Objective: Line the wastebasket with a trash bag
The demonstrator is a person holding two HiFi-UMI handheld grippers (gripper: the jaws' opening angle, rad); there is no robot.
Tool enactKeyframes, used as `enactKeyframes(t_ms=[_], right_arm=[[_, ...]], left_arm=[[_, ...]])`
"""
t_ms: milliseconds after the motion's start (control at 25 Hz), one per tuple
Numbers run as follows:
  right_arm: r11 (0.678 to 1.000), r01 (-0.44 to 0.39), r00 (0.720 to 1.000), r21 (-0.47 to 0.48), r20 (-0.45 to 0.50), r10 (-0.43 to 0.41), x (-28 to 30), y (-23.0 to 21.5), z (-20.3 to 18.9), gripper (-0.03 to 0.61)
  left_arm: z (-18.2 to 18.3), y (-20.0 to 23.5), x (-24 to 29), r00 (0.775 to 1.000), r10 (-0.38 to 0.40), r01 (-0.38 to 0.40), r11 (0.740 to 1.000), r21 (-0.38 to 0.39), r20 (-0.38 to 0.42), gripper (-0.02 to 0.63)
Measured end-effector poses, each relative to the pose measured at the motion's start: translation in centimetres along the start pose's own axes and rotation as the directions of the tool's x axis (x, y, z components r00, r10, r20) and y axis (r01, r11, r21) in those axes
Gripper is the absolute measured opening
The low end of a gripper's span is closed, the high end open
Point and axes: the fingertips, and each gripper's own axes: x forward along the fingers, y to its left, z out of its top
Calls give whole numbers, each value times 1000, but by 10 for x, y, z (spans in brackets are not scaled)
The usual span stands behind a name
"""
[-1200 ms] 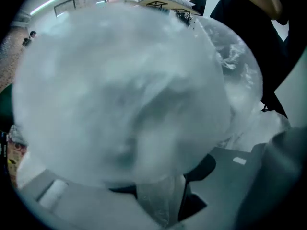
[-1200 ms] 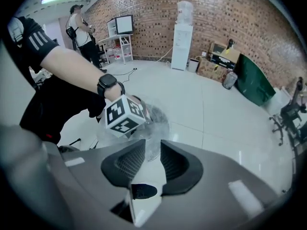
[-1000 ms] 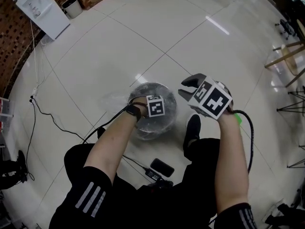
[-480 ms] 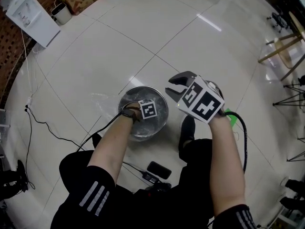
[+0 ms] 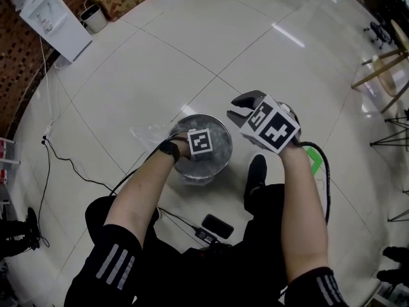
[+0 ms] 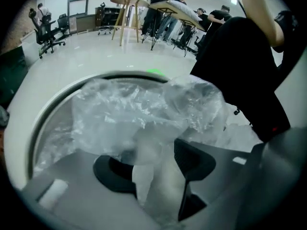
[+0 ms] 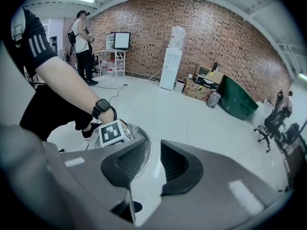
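**Left tongs inside the lined bin, right tongs idle above the floor**

In the head view, a round metal wastebasket (image 5: 225, 133) stands on the white tiled floor just ahead of the seated person's knees. The clear trash bag (image 5: 148, 135) glints inside it, and a loose flap lies on the tiles at the bin's 9 o'clock. That view shows only the marker cube of the left gripper (image 6: 153, 162), sitting over the bin's mouth; the jaws below it are hidden.

The left gripper view shows those jaws. They stand wide apart, pointing down into the bin, with a crumpled fold of the bag's film running loose between them. More film is heaped against the curved rim at 12 o'clock.

The right gripper (image 7: 153, 163) hangs in the air at the bin's 2 o'clock, well apart from it. Its own view shows the jaws partly open with nothing in them, only bare floor in the gap. This view also shows the left wrist's black watch (image 7: 100, 108) and the cube above the bin at 9 o'clock.

A black shoe (image 5: 257, 171) rests at the bin's 4 o'clock. A white water dispenser (image 5: 54, 15) stands by the brick wall at the head view's 10 o'clock.
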Motion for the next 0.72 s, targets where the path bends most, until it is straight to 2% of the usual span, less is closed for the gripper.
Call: enactKeyframes(t_ms=[160,320,480,600,720], right_arm=[[1000,-17,1000,-9,-18,17,3,5,-6,111],[999,-33,999,-5,-41,33,9,10,-14,112],[995,-92,993,-42,-79,89,24,33,-18,111],[985,-159,984,-65,-98,152,38,56,-18,112],[975,-214,972,-59,-109,207,51,75,-19,111]], left_arm=[[3,0,-42,994,105,-106,993,57,17,231],[10,-14,-91,983,153,-164,981,105,101,229],[6,-25,-131,958,233,-255,958,131,166,229],[-14,-33,-142,953,274,-293,943,156,133,229],[-37,-46,-130,967,242,-252,953,170,75,229]])
